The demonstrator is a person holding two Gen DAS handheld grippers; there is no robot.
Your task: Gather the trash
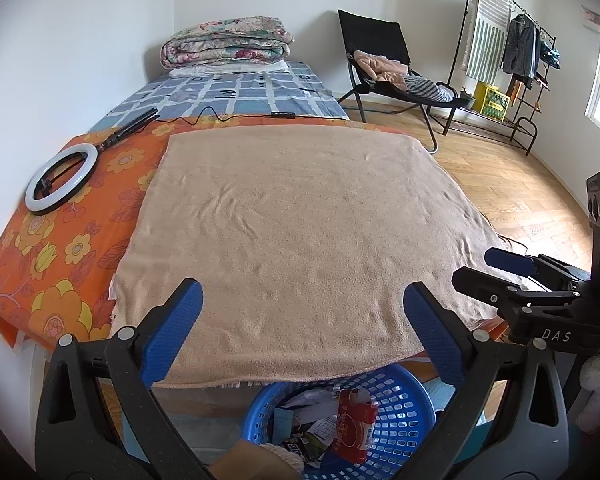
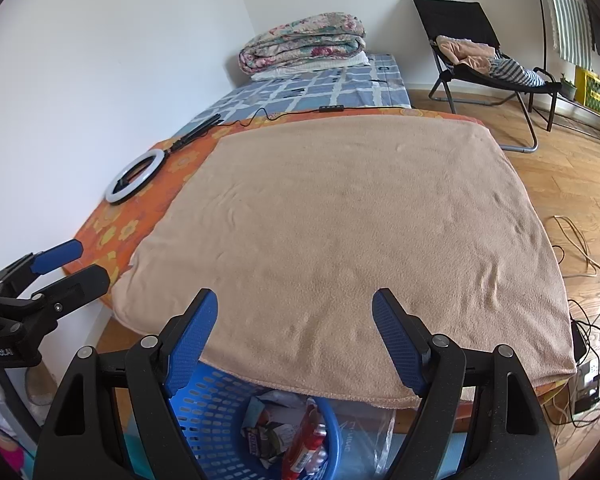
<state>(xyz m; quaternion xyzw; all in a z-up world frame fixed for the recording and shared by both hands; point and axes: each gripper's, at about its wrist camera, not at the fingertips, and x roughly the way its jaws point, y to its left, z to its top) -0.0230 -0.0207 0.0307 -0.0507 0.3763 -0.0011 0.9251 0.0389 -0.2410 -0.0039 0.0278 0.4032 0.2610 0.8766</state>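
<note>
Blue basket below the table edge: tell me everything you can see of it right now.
The blue basket is round, apparently plastic, its wall pierced by rows of slots. It sits upright on the floor, partly tucked under the overhanging tan blanket. Inside lie a crushed red can, leaning upright, plus crumpled paper and printed wrappers. Clear plastic film lies beside it. Neither gripper touches it; its near rim is cut off by the frame.

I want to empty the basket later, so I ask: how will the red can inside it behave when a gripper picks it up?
The red can looks crumpled near its top, so it is probably empty and light. Its thin wall would likely dent further under a firm squeeze. It leans on loose wrappers in the blue basket, so it may tip or slide when nudged.
</note>
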